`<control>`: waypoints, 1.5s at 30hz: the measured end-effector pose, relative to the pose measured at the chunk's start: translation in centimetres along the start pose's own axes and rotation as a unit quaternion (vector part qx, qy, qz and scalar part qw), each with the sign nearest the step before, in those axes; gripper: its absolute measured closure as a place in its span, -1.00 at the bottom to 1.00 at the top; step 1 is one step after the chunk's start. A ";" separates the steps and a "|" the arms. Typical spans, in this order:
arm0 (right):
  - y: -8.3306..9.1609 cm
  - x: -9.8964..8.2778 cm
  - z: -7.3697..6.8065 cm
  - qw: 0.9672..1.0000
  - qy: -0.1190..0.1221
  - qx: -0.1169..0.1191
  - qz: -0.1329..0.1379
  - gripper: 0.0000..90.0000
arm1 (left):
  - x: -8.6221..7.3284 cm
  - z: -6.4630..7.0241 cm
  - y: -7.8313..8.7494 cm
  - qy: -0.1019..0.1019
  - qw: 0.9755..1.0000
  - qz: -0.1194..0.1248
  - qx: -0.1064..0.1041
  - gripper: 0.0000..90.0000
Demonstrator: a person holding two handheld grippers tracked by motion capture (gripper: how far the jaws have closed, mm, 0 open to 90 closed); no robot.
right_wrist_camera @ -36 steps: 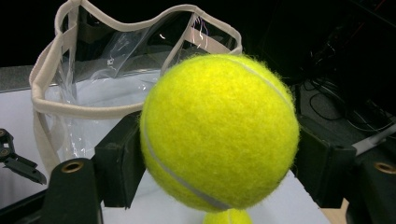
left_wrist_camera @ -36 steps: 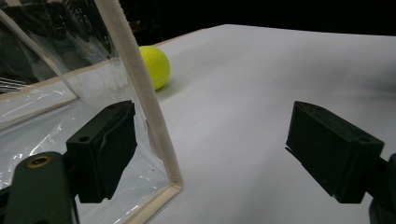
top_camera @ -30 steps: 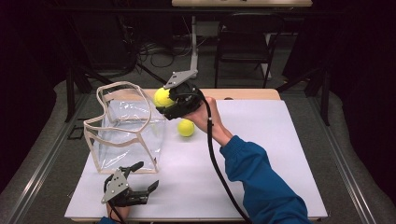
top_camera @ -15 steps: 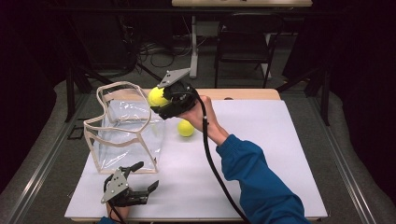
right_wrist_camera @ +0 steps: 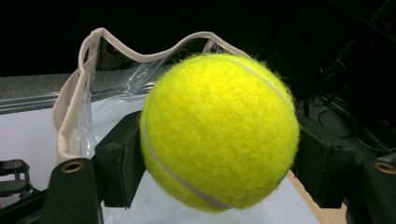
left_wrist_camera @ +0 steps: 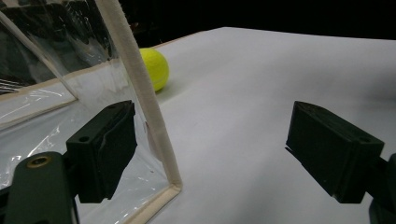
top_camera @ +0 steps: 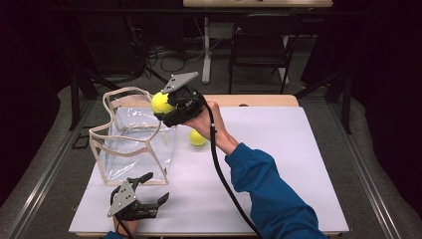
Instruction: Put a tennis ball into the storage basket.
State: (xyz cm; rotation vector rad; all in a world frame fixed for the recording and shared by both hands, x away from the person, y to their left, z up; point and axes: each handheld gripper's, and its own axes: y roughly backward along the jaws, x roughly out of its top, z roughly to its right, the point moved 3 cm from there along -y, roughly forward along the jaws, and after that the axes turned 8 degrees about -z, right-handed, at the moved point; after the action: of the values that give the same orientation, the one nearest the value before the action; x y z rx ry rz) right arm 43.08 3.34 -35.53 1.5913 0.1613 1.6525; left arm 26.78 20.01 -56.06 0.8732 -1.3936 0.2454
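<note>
The right gripper [top_camera: 166, 105], its jaws clamped on a yellow tennis ball [top_camera: 161, 102] up beside the clear bag's [top_camera: 133, 142] top rim, should move over the opening before letting go, while the left gripper [top_camera: 149, 191] rests with jaws apart on the table [top_camera: 278, 164].

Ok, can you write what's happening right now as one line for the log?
right gripper: shut on held tennis ball, above clear bag rim | left gripper: open, beside bag | second tennis ball: on table

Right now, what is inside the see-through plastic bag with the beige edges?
The clear plastic bag with beige trim looks empty. One fuzzy yellow tennis ball sits clamped in the right gripper at its rim; another yellow ball lies outside.
</note>
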 end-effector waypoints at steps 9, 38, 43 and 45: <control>-0.5 0.6 -0.4 1.000 0.004 -0.003 0.007 -0.42 | 0.0 0.0 0.0 0.001 1.000 0.003 -0.002 -0.65; -2.3 1.9 -1.9 1.000 0.006 0.006 0.014 -0.43 | 0.0 0.1 0.1 -0.001 1.000 0.002 -0.005 -0.65; -2.8 1.9 -2.2 1.000 0.008 0.010 0.010 -0.43 | 0.0 0.0 0.1 0.000 1.000 0.002 -0.005 -0.65; -3.0 1.9 -2.3 1.000 0.006 0.014 0.007 -0.43 | 0.0 0.0 0.1 -0.001 1.000 0.002 -0.005 -0.65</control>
State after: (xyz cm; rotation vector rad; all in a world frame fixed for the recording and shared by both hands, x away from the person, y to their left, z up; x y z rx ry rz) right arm 42.68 7.50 -36.30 1.6075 0.1804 1.6785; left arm 26.71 20.04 -56.02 0.8622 -1.3969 0.2415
